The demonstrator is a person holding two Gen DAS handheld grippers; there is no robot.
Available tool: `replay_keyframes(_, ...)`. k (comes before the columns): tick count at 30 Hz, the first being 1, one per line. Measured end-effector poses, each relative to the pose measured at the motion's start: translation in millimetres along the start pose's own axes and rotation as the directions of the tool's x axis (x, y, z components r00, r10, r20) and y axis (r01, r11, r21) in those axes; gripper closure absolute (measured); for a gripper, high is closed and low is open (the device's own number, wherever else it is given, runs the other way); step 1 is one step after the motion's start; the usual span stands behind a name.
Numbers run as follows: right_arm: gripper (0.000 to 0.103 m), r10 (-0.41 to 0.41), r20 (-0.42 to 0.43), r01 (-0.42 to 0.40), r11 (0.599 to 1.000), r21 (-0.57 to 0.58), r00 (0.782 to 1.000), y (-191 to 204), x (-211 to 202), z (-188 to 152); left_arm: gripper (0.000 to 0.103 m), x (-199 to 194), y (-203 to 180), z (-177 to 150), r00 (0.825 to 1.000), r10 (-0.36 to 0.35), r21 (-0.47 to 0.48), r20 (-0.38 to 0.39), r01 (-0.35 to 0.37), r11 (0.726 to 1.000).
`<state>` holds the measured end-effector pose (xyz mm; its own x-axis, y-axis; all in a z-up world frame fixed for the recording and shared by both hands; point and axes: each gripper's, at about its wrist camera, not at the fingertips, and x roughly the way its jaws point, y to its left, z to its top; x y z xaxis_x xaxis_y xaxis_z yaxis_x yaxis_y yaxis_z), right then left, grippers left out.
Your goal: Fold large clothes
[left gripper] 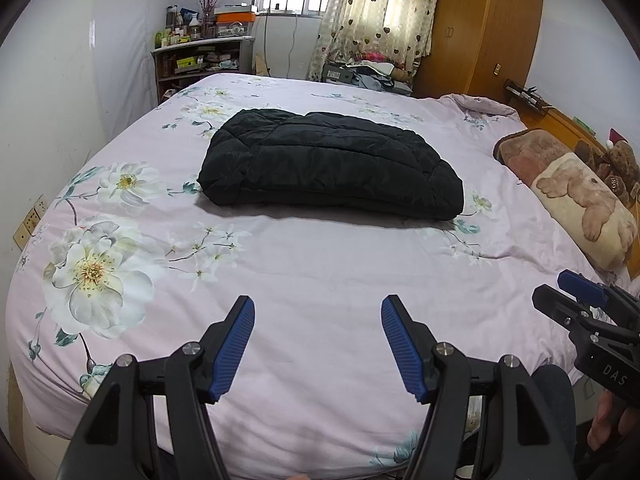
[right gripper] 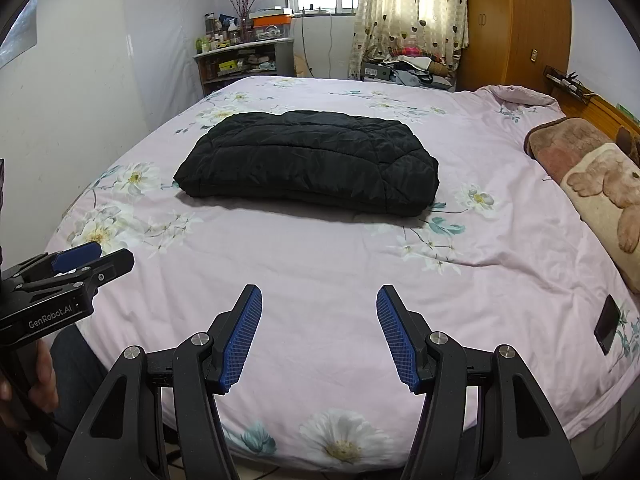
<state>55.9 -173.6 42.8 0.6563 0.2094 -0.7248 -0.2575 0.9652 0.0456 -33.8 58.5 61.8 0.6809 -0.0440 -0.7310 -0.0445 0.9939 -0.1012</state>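
A black quilted jacket (left gripper: 330,164) (right gripper: 310,166) lies folded into a thick rectangle in the middle of the bed. My left gripper (left gripper: 318,306) hovers over the near part of the pink flowered bed cover (left gripper: 320,264), well short of the jacket, its blue pads apart with nothing between them. My right gripper (right gripper: 319,295) hangs likewise over the bed cover (right gripper: 320,248), open and empty. Each gripper shows at the edge of the other's view: the right gripper (left gripper: 576,292) at the right, the left gripper (right gripper: 96,258) at the left, both held by a hand.
A bear-print pillow (left gripper: 576,196) (right gripper: 600,188) lies along the bed's right side by the wooden headboard (left gripper: 568,124). A dark phone (right gripper: 608,324) rests on the cover at the right. A cluttered shelf (left gripper: 200,56), a curtain (left gripper: 380,8) and a wardrobe (left gripper: 480,24) stand behind the bed.
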Motion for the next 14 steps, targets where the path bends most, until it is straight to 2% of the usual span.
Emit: replay_keyframes(14,0.043,-0.006,-0.002,0.006,1.000,0.004,1.000,-2.4,-0.5,-2.5,0.035,-1.8,-5.1,-2.3,1.000,-0.003,0.009,0.013,0.002,1.000)
